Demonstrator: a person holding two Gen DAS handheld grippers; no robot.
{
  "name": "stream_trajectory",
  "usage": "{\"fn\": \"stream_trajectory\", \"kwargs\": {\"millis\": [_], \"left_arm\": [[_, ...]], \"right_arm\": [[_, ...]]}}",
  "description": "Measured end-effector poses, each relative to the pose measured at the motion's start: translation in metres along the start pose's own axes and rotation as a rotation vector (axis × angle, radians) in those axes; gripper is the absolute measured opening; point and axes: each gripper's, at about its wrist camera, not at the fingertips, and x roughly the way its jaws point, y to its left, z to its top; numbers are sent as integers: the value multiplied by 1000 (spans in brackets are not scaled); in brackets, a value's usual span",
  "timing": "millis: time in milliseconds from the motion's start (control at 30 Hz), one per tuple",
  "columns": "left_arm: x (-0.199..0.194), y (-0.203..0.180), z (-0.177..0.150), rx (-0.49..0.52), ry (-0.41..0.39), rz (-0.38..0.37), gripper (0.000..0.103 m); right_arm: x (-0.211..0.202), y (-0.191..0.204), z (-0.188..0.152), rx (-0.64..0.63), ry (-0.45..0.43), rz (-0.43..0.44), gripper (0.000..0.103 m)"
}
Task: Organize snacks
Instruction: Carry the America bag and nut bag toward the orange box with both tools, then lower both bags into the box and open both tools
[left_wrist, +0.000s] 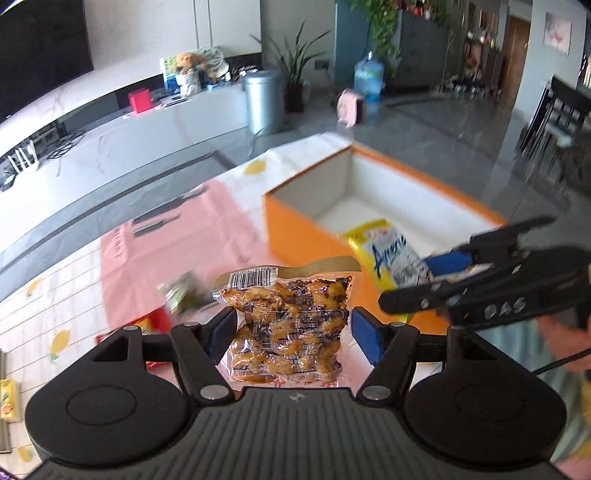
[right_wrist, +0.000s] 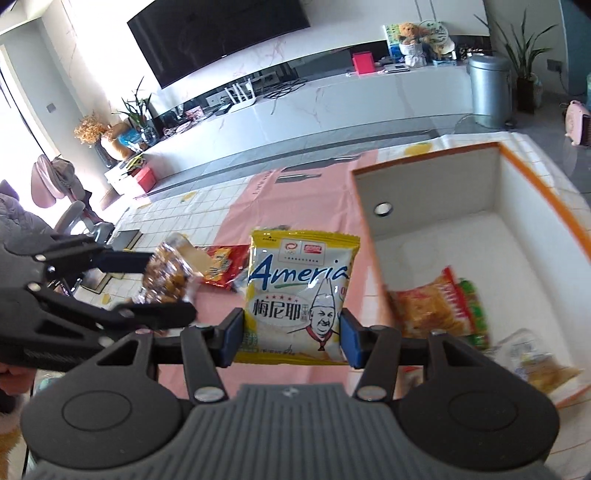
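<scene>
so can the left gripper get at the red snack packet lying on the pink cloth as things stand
Probably not yet: the left gripper is shut on the clear vacuum pack of brown glazed snacks, so its jaws are occupied. The red snack packet itself lies uncovered on the pink cloth.

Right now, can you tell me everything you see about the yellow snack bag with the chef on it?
The yellow snack bag is a shiny, puffy plastic packet with blue "Ameria" lettering, Chinese characters and a cartoon chef. It stands upright, lifted off the pink tablecloth, pinched at its lower edges by the right gripper. In the left wrist view it hangs over the near edge of the orange box.
</scene>
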Motion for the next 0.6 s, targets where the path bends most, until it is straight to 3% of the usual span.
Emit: {"fn": "stream_trajectory", "kwargs": {"millis": [233,600], "left_arm": [[20,-50,52,73,-16,-61,78],[115,-121,100,410,87,-85,78]], "right_arm": [[-35,-48,10,-54,31,-141,52],[-14,-120,26,-80,171,-197,52]]}}
